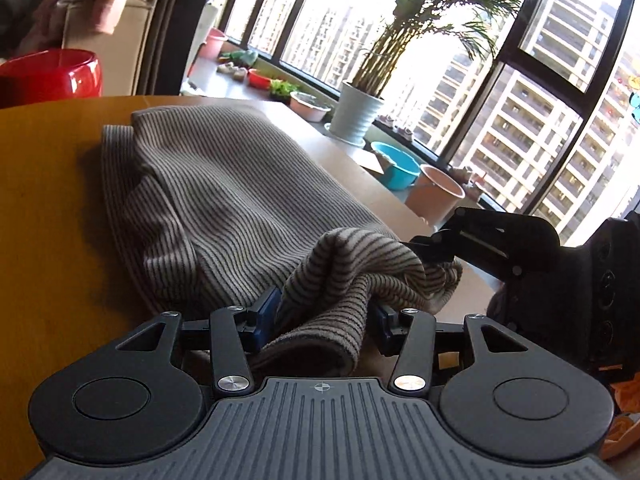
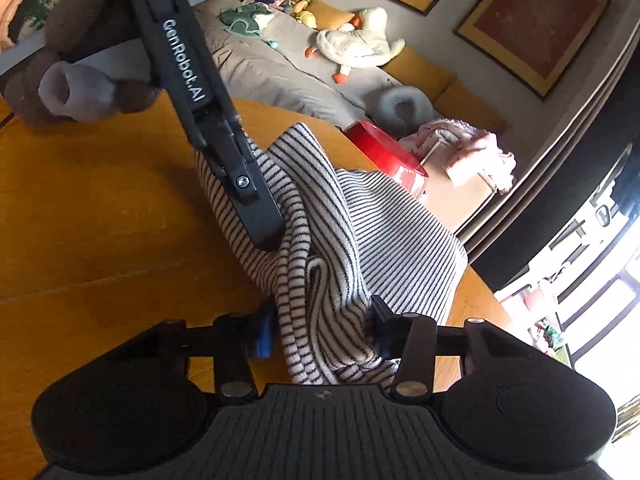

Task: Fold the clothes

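Striped sweater [image 1: 224, 184] lies on the wooden desk [image 1: 52, 208] — left gripper [image 1: 324, 316] and right gripper [image 2: 320, 328] each have jaws closed on a bunched edge of it.

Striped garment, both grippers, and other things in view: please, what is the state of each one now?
striped garment: partly folded on the wooden table, near edge bunched and lifted.
left gripper: shut on a bunched fold of the garment.
right gripper: shut on the same lifted edge.
red stool: upright beside the table.
potted palm: upright at the window.
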A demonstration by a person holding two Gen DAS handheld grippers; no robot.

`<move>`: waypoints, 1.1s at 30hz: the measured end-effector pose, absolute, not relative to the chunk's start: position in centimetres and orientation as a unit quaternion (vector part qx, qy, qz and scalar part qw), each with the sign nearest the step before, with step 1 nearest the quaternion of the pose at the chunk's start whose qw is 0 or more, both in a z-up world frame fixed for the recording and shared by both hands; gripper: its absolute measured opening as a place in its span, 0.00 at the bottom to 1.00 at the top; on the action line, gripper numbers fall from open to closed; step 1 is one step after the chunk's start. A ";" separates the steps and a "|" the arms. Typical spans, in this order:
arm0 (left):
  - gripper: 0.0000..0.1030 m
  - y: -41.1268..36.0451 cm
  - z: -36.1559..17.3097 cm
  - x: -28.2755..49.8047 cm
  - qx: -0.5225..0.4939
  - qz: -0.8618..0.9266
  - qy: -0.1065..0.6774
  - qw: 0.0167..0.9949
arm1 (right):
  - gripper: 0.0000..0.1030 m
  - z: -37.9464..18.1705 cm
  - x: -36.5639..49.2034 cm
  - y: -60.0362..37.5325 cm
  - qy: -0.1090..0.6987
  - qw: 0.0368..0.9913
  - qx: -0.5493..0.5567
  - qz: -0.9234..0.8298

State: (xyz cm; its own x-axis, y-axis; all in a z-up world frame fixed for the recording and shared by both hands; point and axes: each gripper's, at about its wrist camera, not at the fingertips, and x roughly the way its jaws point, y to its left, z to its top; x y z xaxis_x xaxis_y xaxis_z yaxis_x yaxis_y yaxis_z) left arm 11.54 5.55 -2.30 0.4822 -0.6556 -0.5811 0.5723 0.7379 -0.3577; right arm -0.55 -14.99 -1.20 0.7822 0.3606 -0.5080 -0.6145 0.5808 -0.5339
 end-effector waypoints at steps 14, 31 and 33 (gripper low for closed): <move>0.74 10.3 2.4 11.3 -0.142 -0.307 0.293 0.894 | 0.33 0.2 0.8 -15.7 0.236 0.868 -0.312 0.306; 0.65 6.2 -3.1 17.7 -0.126 -0.345 0.392 0.843 | 0.30 11.9 7.6 -19.5 0.310 0.841 -0.164 0.411; 0.58 7.5 -3.1 17.8 -0.136 -0.330 0.396 0.846 | 0.30 8.8 12.1 -19.7 0.358 0.831 -0.120 0.407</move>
